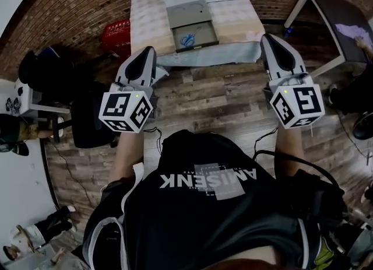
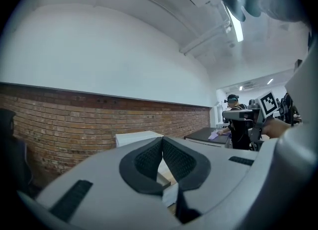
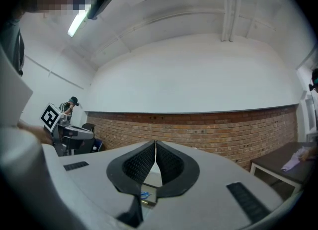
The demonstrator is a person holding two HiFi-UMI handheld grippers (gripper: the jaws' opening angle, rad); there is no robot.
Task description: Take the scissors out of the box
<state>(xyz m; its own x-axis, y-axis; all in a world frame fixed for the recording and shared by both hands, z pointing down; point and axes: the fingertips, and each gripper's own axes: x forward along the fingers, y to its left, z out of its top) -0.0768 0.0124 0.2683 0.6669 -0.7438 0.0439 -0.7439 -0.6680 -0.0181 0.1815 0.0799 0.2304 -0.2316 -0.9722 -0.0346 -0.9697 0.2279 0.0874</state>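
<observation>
Grippers, mine: two.
- my left gripper [image 1: 148, 53]: jaws pressed together, nothing between.
- my right gripper [image 1: 270, 40]: jaws together, empty.

Box [image 1: 203, 34]: one, open, on far table [image 1: 236, 21].
Scissors [image 1: 187, 39]: one pair, blue handles, lying inside box, well apart from both grippers.

Black shirt [image 1: 175, 216]: white print "AMISENK" (upside down in head view); smaller line unreadable.
</observation>
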